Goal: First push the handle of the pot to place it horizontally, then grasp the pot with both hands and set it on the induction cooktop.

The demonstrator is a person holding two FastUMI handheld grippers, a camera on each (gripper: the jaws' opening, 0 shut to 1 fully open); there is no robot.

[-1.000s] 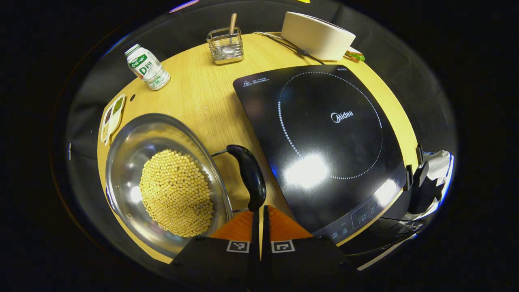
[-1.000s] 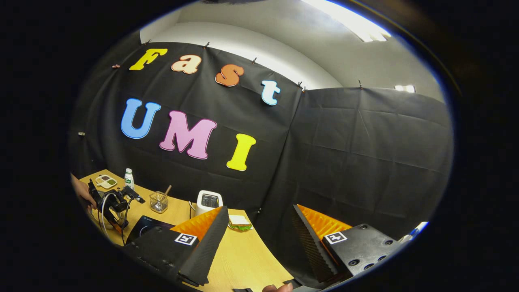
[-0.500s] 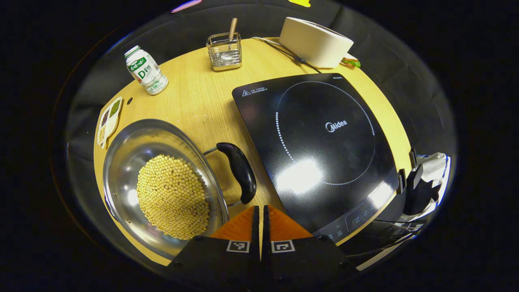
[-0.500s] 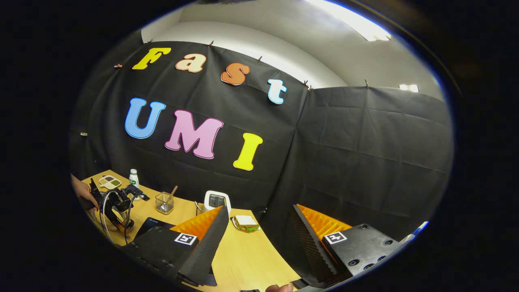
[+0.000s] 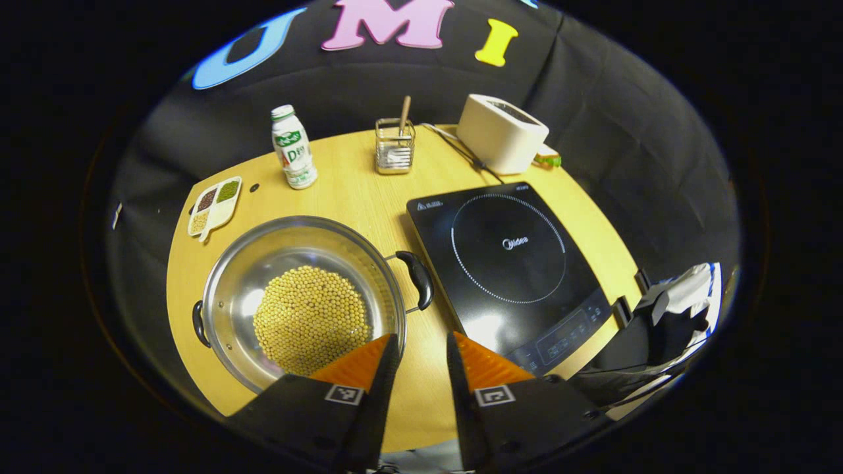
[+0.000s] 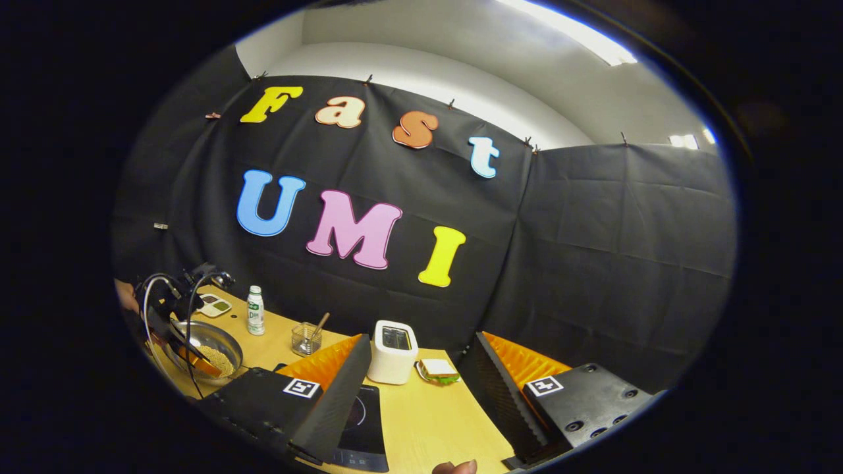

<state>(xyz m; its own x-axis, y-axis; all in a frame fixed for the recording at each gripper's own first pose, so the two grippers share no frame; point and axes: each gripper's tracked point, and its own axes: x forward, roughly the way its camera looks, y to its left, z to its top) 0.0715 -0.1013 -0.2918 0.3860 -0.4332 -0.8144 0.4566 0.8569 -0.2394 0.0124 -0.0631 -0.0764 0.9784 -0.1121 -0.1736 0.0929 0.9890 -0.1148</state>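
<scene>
A steel pot [image 5: 263,253] holding yellow beans [image 5: 309,319] sits on the wooden table left of the black induction cooktop [image 5: 507,263]. Its black right handle [image 5: 417,280] sticks out sideways toward the cooktop, and a second handle [image 5: 197,322] shows on the far side. My left gripper [image 5: 421,342] hovers open above the table's near edge, behind the right handle and touching nothing. In the right gripper view, my right gripper [image 6: 421,339] is open and empty, raised toward the booth wall, with the pot [image 6: 227,342] and the left gripper [image 6: 174,322] far off at the left.
At the back of the table stand a white bottle [image 5: 293,155], a wire holder with a spoon [image 5: 394,148], a white toaster [image 5: 502,131] and a sandwich [image 6: 438,368]. A small divided dish [image 5: 214,207] lies left. A black and white shape [image 5: 665,316] sits by the right edge.
My left gripper drew back and up from the pot's right handle and went from shut to open. The right gripper's view swung slightly, bringing the pot into sight.
</scene>
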